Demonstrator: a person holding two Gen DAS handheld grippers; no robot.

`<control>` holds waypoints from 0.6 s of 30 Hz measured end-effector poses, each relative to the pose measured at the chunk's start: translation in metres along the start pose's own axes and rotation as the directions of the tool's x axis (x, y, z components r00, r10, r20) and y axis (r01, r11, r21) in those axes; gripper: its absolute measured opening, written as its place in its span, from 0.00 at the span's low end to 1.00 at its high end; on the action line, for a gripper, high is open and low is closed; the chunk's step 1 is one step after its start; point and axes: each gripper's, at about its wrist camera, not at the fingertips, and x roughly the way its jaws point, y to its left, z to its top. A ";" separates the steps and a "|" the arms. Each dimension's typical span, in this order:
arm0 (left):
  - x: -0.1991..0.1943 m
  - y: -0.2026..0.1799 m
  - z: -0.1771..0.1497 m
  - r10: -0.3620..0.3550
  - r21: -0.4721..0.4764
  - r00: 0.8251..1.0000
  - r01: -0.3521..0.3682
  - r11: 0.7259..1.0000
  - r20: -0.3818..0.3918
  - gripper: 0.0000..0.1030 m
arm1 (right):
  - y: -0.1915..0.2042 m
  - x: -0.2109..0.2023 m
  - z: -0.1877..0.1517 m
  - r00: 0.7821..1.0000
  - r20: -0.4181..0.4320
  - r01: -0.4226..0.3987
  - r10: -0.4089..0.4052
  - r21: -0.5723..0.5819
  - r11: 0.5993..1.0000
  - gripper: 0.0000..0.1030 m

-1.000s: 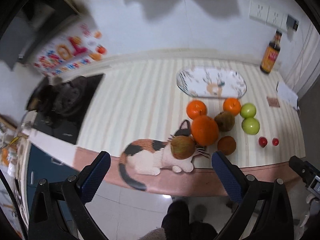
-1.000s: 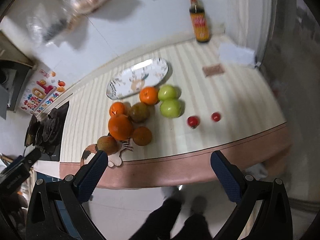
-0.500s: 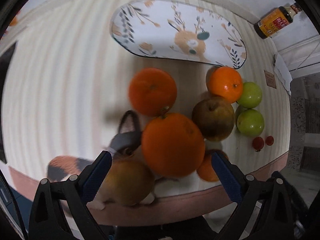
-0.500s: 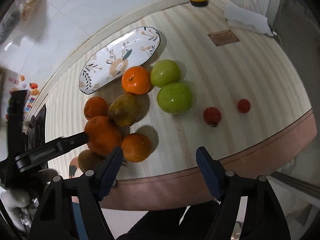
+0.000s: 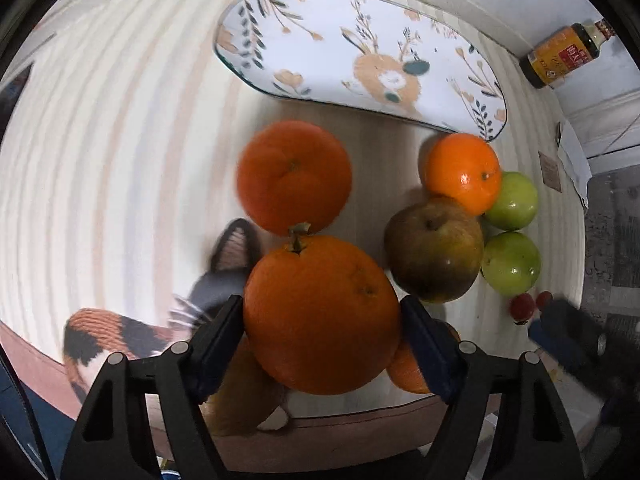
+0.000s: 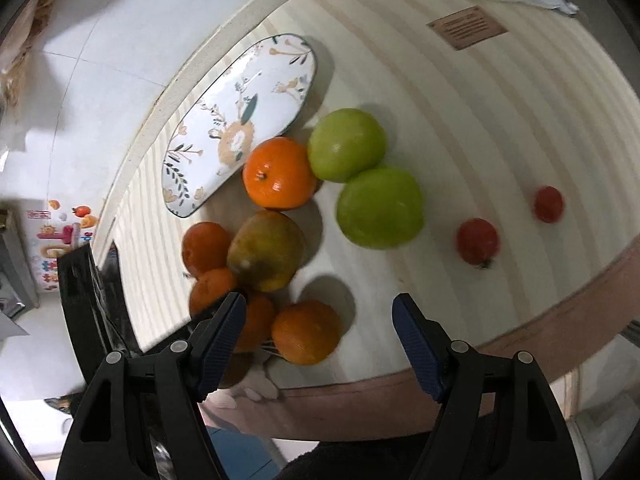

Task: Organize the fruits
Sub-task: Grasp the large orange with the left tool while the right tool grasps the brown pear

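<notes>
Grasping was under way: the left tool (image 5: pixel 322 334), jaws just narrowed, clamped the largest round orange (image 5: pixel 320 316) near the striped surface (image 5: pixel 120 140) edge. Right tool (image 6: pixel 316 336) hovered half-open, empty. Next, probably lift toward the oval floral plate (image 5: pixel 360 52).

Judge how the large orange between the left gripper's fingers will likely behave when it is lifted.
The large orange is round and glossy, so it may slip or turn between the left gripper pads. It looks firm and fairly heavy. It touches the neighbouring orange, which may roll once it leaves.
</notes>
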 end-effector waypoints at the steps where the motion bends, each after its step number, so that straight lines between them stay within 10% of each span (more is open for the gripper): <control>1: -0.001 0.001 0.000 0.013 0.004 1.000 -0.013 1.000 0.001 0.74 | 0.004 0.004 0.004 1.000 -0.010 -0.011 0.011 -0.004 1.000 0.76; 18: 0.018 0.009 0.016 0.008 -0.030 0.999 -0.009 1.000 -0.045 0.78 | 0.033 0.097 0.050 0.973 -0.221 -0.068 0.073 0.032 0.997 0.67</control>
